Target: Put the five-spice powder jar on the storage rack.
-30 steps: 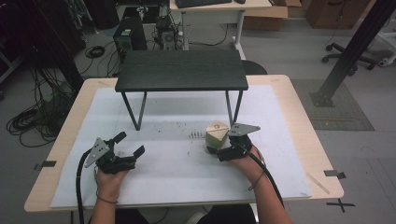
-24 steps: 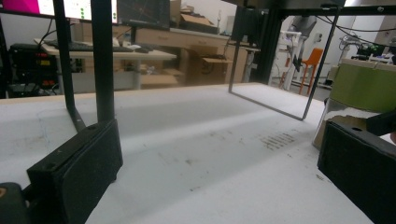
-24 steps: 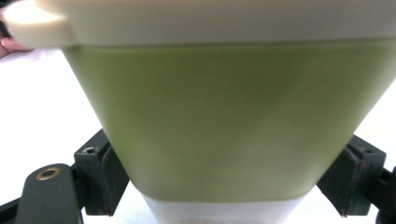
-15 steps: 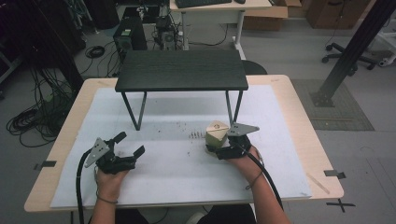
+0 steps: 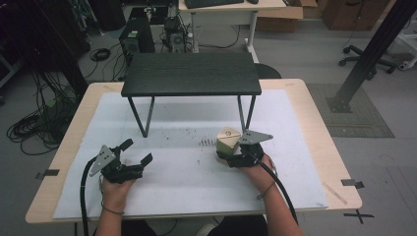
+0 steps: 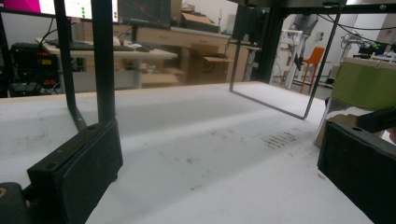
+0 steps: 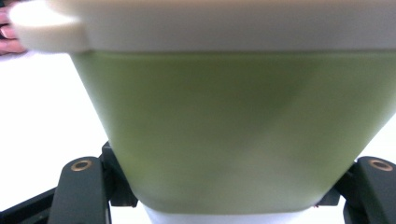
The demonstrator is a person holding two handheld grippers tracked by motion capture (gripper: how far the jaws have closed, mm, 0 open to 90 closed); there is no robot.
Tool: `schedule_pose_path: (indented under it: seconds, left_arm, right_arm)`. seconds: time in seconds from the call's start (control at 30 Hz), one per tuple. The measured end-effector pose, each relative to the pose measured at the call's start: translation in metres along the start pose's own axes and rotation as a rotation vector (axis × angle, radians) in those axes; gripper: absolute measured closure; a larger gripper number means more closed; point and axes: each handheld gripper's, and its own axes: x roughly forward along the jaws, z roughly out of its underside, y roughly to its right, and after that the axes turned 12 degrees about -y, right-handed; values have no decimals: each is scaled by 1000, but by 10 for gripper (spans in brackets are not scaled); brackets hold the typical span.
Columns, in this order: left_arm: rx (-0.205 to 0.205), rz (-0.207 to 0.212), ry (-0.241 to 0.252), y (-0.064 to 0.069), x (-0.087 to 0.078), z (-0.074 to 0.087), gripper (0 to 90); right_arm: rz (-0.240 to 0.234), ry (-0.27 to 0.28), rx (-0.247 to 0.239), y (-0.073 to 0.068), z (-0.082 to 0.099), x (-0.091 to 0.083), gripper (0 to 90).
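I have the right hand-held gripper [image 5: 231, 156] closed on the green cup [image 5: 227, 141], which stands on the white mat [image 5: 187, 172] of the bench [image 5: 314, 118], just in front of the right legs of the small black table [image 5: 192, 73]. Its jaws have just been closing, with the cup between them, and in the right gripper view they sit either side of the cup's narrow lower part, below the white lid [image 7: 210, 21]. The left hand-held gripper [image 5: 135, 153] rests on the mat well apart from the cup, jaws standing wide with nothing between them. I judge the step in hand to be securing the cup before lifting it. To do it well I would keep the grip level and low on the taper, since the walls slope and the cup could ride up or slip out if I squeeze too hard or tilt. I would lift straight up, slowly, watching that the lid stays seated and that the cup clears the table's leg [image 5: 244, 112] just behind it. The left hand should stay parked until needed.
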Motion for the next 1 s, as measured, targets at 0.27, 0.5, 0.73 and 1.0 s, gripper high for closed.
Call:
schedule_pose_path:
  seconds: [0.27,0.5,0.73,1.0]
  left_arm:
    - [1,0,0,0,0,0,3]
    - [1,0,-1,0,0,0,4]
    - [1,-1,-1,1,0,0,4]
    - [2,-2,-3,0,0,0,4]
  right_arm:
    - [1,2,9,0,0,0,298]
    - [-5,-2,12,-1,-6,-4,299]
    - [-8,-9,-10,-3,-13,-10,299]
    - [-11,-6,-18,-4,-19,-17,299]
